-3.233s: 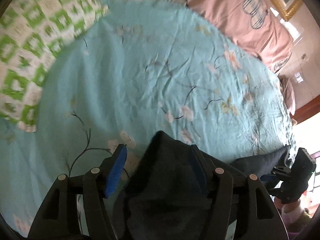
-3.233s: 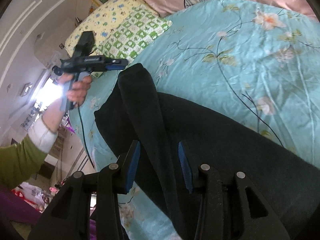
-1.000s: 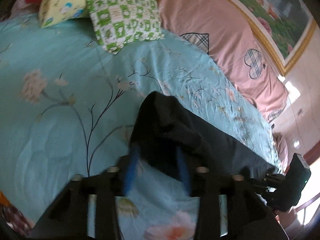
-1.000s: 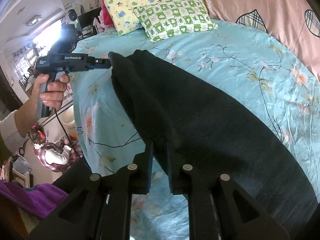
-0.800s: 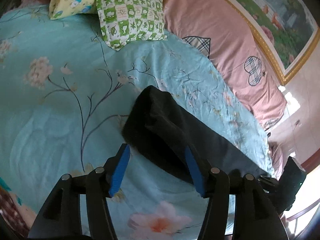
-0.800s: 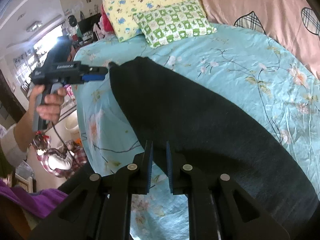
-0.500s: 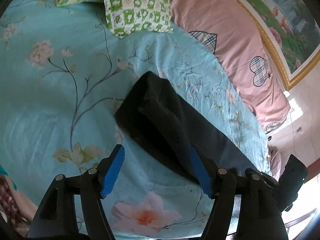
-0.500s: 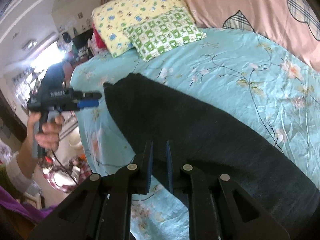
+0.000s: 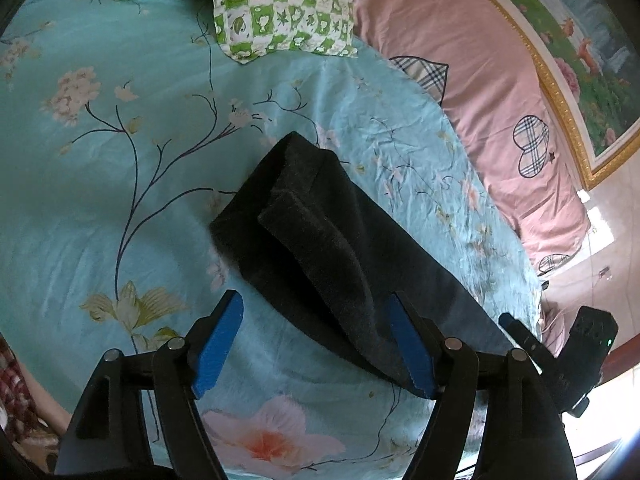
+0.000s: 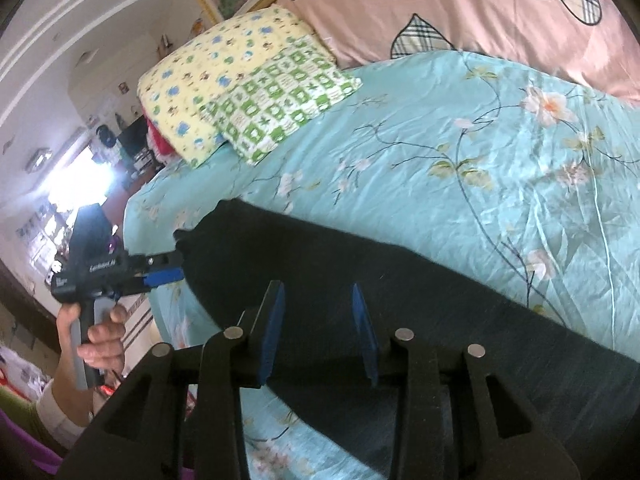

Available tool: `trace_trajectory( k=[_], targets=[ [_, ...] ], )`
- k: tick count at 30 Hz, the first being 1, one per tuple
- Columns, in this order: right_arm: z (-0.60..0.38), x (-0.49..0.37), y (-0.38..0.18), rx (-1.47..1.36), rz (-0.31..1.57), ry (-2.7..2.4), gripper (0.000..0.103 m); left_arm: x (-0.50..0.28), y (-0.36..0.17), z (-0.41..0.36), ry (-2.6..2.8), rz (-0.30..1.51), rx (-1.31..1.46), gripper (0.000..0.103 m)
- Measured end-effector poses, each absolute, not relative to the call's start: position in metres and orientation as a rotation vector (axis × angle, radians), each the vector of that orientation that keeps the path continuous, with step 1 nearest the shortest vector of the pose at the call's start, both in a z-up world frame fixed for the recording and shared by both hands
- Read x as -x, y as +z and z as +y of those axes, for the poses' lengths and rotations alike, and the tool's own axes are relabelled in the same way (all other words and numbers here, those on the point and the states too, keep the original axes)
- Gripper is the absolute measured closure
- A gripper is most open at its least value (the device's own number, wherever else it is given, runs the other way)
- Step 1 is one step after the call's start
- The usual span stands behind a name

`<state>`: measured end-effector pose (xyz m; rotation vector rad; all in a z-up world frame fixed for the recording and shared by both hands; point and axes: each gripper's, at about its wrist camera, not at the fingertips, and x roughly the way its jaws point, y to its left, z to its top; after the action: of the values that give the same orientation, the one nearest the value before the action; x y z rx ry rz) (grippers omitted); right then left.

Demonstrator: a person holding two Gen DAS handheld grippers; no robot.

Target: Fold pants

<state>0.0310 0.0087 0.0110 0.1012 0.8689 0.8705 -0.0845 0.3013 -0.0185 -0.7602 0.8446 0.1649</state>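
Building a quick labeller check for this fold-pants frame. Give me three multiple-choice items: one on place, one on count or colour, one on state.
1. Where do the dark pants lie?
A. On the teal floral bedspread
B. On the pink quilt
C. On the floor

2. How many pillows sit at the head of the bed?
A. One
B. Two
C. Four

3. What state is the left gripper in?
A. Clamped on a pillow
B. Shut on the pants
C. Jaws apart, pads off the cloth

Answers:
1 A: the pants stretch flat across the bedspread.
2 B: a yellow pillow and a green checked pillow show, the checked one overlapping the yellow.
3 C: its jaws are opening, and the blue pads stand wide with the pants' edge between them, unpinched.
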Motion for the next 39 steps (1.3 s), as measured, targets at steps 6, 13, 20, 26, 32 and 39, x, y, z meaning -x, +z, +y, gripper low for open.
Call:
trace_trajectory(
  k=[6,13,20,26,32,39],
  targets=[
    [0.004,-0.071,0.012,-0.210,0.902,0.829,0.066,0.080,-0.020,0.310,0.197,0.850,0.751,0.028],
    [0.022,-0.141,-0.016,-0.204,1.065,0.768,0.066,0.077,-0.028,0.319,0.212,0.867,0.757,0.028],
    [0.060,-0.143,-0.045,-0.012,1.172,0.840,0.066,0.075,-0.043,0.324,0.216,0.894,0.771,0.028],
    [0.069,-0.122,-0.054,0.165,1.150,0.881,0.066,0.064,-0.047,0.320,0.213,0.903,0.729,0.029],
    [0.079,-0.135,-0.060,0.186,1.199,0.922,0.066,0.044,-0.048,0.313,0.221,0.899,0.677,0.031],
    [0.086,-0.117,-0.043,0.288,1.123,0.877,0.090,0.037,-0.038,0.306,0.202,0.839,0.663,0.084]
  ],
)
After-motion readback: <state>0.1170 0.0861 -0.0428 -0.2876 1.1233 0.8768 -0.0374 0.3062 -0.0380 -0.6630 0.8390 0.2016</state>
